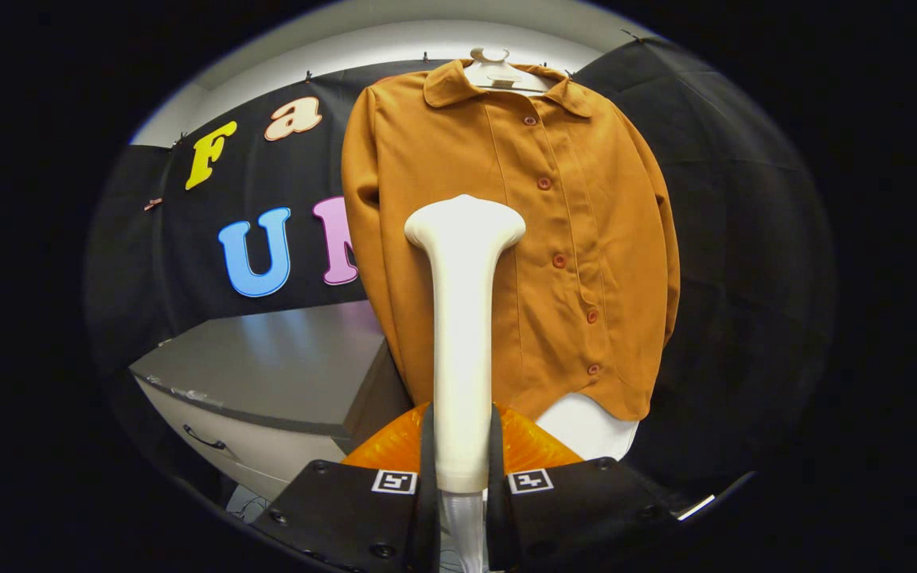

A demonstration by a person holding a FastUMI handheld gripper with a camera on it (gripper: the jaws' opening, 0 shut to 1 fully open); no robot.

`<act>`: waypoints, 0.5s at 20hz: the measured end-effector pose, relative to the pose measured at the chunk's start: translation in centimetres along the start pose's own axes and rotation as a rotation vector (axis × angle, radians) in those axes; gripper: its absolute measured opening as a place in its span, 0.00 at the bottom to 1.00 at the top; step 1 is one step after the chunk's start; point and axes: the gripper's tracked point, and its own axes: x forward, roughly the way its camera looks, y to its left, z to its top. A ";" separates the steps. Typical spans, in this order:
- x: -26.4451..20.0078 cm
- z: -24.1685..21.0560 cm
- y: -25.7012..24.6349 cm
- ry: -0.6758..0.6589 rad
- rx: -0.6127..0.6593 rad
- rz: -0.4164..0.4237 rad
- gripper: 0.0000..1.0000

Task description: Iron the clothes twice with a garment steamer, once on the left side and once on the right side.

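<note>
An orange-brown button-up shirt [578, 231] hangs on a white hanger [498, 70] against the black booth wall, its front facing me. A white garment steamer [462, 318] stands upright between the fingers, handle clamped low and its wide head raised in front of the shirt's left half, about chest height. My gripper [462, 465] is shut on the steamer handle, a finger pressing each side. Whether the head touches the cloth cannot be told.
A grey-topped cabinet [267, 374] with a white drawer and dark handle [204, 438] stands to the left, below the shirt's sleeve. An orange rounded object [534, 442] sits just behind the fingers. A white object [590, 430] shows under the shirt's hem.
</note>
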 end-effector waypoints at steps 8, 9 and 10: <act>-2.8 -1.8 -0.9 0.045 -0.003 0.006 0.27; -3.3 -1.6 -1.0 0.041 -0.003 0.009 0.27; -4.0 -1.3 -1.3 0.034 -0.004 0.010 0.27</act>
